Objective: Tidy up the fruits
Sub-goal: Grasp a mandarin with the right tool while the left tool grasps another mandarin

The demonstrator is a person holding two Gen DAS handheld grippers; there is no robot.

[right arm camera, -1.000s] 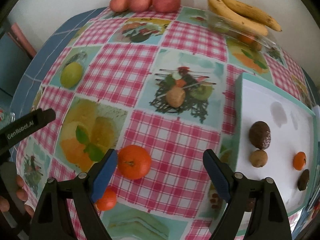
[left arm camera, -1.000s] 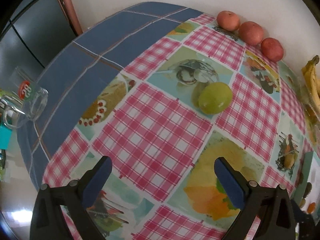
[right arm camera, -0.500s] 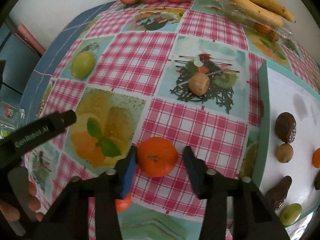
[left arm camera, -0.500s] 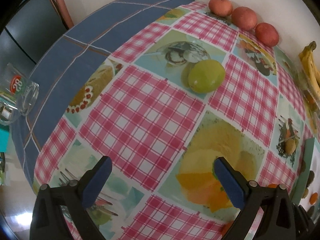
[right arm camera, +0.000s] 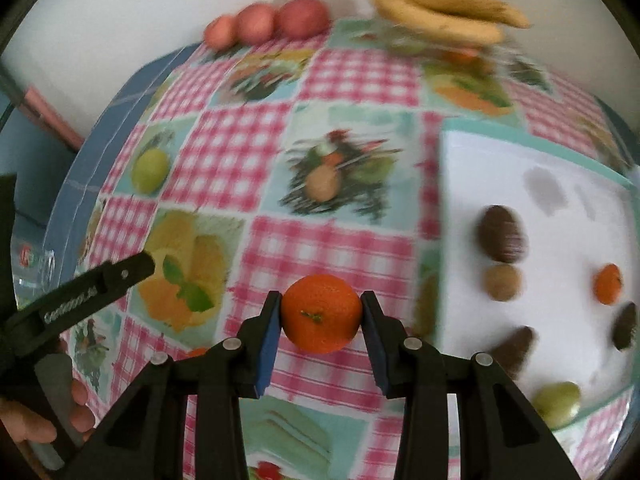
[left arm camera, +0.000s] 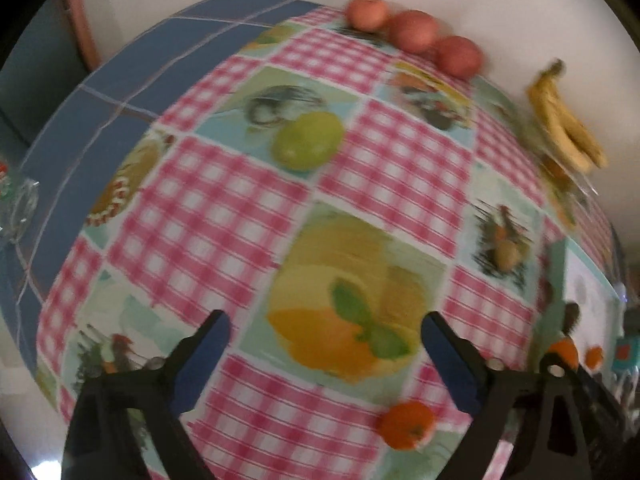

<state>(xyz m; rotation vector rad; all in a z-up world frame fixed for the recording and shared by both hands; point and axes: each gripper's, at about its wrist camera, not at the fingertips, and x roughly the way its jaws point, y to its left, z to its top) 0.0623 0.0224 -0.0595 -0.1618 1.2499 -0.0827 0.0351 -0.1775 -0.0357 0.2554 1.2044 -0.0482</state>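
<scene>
Right gripper [right arm camera: 322, 314] pinches the mandarin [right arm camera: 321, 313] between its blue pads, low centre of the right wrist view, fruit seated square between both fingers and apparently lifted off the checked surface [right arm camera: 340, 248]. Left gripper [left arm camera: 326, 334] is spread wide and holds nothing, hovering over the printed lemon panel. A second mandarin [left arm camera: 407, 425] sits on the surface at lower right of the left wrist view, just inside the left gripper's right finger. Key relation: the white tray [right arm camera: 568, 184] lies to the right of the held mandarin, near, with dark fruits, a kiwi [right arm camera: 502, 282] and a small orange fruit [right arm camera: 608, 283] already on it. Likely the next move is a short sideways carry to the right, right arm nearer. Mid frame: green lemon [left arm camera: 309, 140], loose. Far edge by the wall: three red apples [right arm camera: 266, 23] and bananas [right arm camera: 444, 14].
</scene>
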